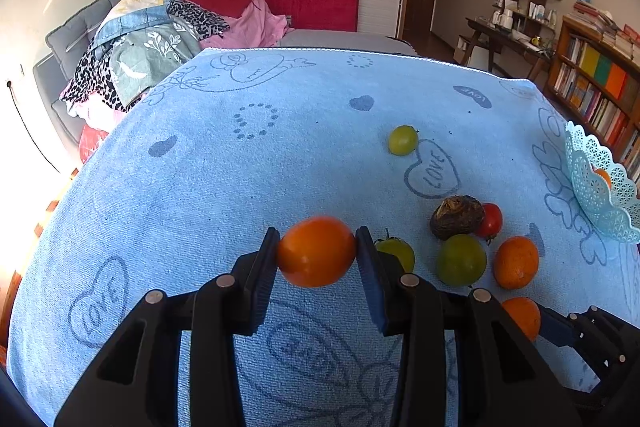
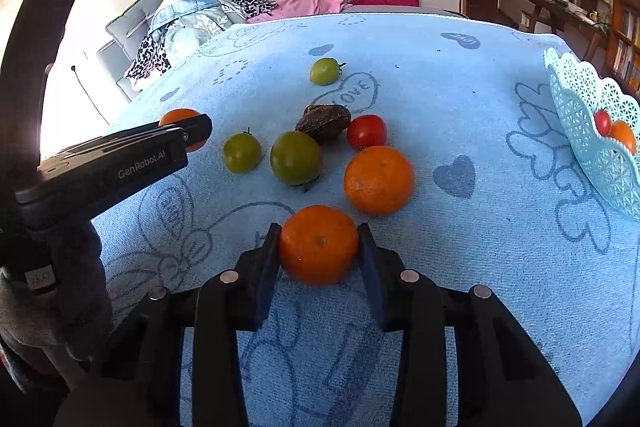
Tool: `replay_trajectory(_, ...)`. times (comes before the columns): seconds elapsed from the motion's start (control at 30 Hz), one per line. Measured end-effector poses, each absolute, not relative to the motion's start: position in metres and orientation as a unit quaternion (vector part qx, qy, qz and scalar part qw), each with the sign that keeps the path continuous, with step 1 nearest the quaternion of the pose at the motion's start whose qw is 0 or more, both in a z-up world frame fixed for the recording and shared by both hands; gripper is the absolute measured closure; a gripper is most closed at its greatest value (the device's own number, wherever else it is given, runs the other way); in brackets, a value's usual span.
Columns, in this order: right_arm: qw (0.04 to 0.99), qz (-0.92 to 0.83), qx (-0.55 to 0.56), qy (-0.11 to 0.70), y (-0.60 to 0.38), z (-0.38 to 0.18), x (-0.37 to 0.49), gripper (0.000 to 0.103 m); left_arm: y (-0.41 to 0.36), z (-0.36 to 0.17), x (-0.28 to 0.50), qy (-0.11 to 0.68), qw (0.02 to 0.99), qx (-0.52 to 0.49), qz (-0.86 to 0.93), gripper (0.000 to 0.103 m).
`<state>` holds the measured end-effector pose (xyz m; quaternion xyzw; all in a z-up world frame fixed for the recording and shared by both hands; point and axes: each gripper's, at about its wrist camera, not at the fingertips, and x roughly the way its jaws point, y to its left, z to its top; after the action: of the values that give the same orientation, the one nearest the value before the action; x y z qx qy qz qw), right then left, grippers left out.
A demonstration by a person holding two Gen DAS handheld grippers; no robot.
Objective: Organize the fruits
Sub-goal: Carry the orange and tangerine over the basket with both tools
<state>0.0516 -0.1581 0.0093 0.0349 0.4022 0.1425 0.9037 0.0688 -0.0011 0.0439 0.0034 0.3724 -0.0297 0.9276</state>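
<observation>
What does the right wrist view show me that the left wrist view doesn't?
Only the right wrist view: the red tomato lying in the blue basket, the left gripper's branded body from the side, and the right gripper shut on its orange head-on.
Only the left wrist view: the left gripper shut on an orange fruit head-on, plus the bookshelf.
Both: three green tomatoes, the brown fruit, the loose orange and the blue towel.
</observation>
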Motion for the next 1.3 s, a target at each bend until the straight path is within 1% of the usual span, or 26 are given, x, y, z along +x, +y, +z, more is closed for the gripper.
replay_trajectory(0.47,0.910,0.137,0.040,0.389,-0.163,0.019,0.046,0.064,-0.001,0.046,0.066,0.356,0.934,-0.008,-0.037,0.064)
replay_trajectory(0.93,0.922,0.118,0.056,0.365,-0.179,0.037,0.042,0.064,-0.006,0.063,0.052,0.301,0.953,-0.009,-0.042,0.064)
replay_trajectory(1.3,0.933,0.091,0.081,0.339,-0.208,0.056,0.042,0.064,-0.025,0.073,0.049,0.303,0.951,0.006,-0.062,0.064)
